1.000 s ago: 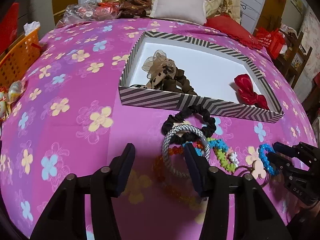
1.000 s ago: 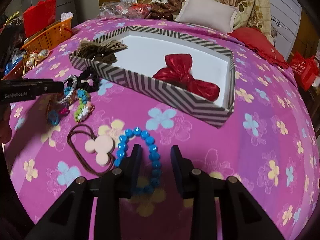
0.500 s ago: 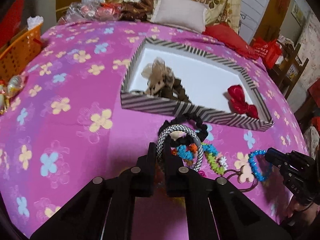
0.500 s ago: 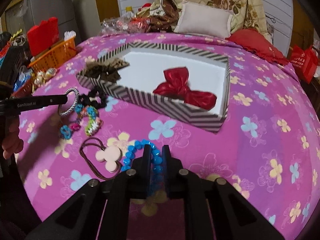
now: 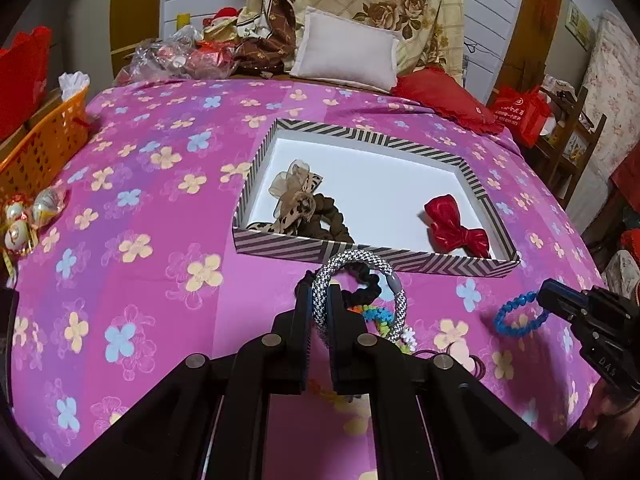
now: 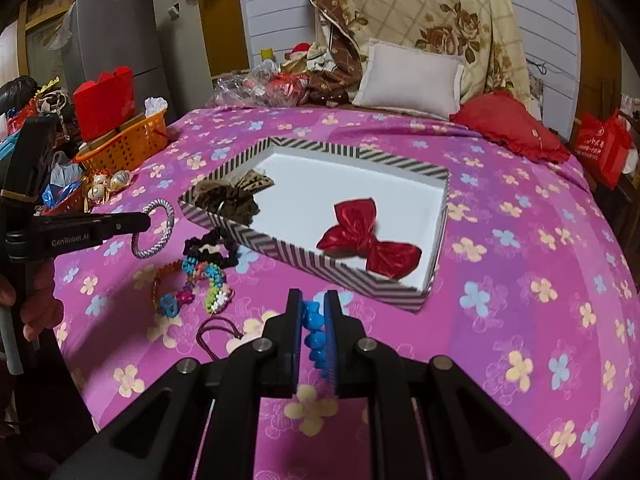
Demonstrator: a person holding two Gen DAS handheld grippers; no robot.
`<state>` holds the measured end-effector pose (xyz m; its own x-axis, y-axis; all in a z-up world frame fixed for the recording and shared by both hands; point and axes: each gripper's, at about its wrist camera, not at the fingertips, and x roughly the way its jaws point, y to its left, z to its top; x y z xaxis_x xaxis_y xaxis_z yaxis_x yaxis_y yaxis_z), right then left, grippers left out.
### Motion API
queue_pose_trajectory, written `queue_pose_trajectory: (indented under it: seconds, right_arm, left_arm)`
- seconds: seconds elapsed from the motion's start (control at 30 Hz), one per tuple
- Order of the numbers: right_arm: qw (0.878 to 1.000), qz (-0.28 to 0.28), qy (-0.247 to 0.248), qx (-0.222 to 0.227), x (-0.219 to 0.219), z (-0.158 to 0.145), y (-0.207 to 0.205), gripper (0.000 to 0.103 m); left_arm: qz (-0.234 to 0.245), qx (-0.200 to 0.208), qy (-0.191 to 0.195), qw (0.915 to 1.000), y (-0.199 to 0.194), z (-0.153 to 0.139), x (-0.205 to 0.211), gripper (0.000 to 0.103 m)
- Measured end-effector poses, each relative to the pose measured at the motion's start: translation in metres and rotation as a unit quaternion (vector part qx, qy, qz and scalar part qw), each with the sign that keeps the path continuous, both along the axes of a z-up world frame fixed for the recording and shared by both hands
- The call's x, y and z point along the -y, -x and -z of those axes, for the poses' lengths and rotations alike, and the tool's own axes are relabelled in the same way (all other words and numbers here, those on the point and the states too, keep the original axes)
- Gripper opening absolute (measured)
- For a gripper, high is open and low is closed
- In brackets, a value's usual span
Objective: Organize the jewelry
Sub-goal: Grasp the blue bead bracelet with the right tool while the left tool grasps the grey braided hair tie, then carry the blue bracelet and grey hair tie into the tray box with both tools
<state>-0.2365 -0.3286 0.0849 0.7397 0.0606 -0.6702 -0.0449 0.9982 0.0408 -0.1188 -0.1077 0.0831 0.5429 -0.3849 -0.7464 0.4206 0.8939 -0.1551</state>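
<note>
Striped box point(image 5: 416, 266) holds a brown scrunchie point(image 5: 328, 216) and red bow point(image 5: 456, 228).

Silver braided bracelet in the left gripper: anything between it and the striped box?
Only the box's near wall. The silver braided bracelet, clamped in the left gripper, hangs just short of it; the brown scrunchie lies just behind that wall.

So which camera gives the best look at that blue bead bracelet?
The left wrist view: the blue bead bracelet hangs there as a whole loop from the right gripper. The right wrist view shows only a few beads pinched between its fingers.
</note>
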Motion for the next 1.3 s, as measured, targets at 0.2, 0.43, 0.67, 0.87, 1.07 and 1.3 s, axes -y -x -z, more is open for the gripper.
queue_pose_trajectory:
  seconds: [0.2,0.43,0.67,0.87,1.07,1.3]
  right_arm:
    - [1.0,-0.003,0.005,0.008,-0.001,-0.011,-0.002,0.011]
    - [1.0,-0.011,0.011,0.019,-0.005,-0.024,-0.01,0.011]
    - [0.999,-0.018,0.024,0.032,-0.009,-0.038,-0.022,0.011]
    - [0.999,-0.019,0.033,0.039,-0.008,-0.049,-0.037,0.01]
    - [0.998,-0.02,0.034,0.041,-0.007,-0.053,-0.055,0.01]
    - [0.998,-0.024,0.033,0.038,-0.005,-0.05,-0.075,0.01]
  left_arm:
    - [0.001,0.007,-0.005,1.0,0.0,-0.007,0.006,0.0]
    - [-0.001,0.014,-0.012,0.9998,-0.005,-0.013,0.016,0.0]
    - [-0.002,0.02,-0.019,0.9996,-0.013,-0.018,0.028,0.0]
    - [-0.002,0.025,-0.026,0.9994,-0.021,-0.021,0.039,0.0]
    - [0.002,0.028,-0.037,0.9989,-0.034,-0.02,0.055,0.0]
    - [0.001,0.026,-0.044,0.9987,-0.049,-0.015,0.066,0.0]
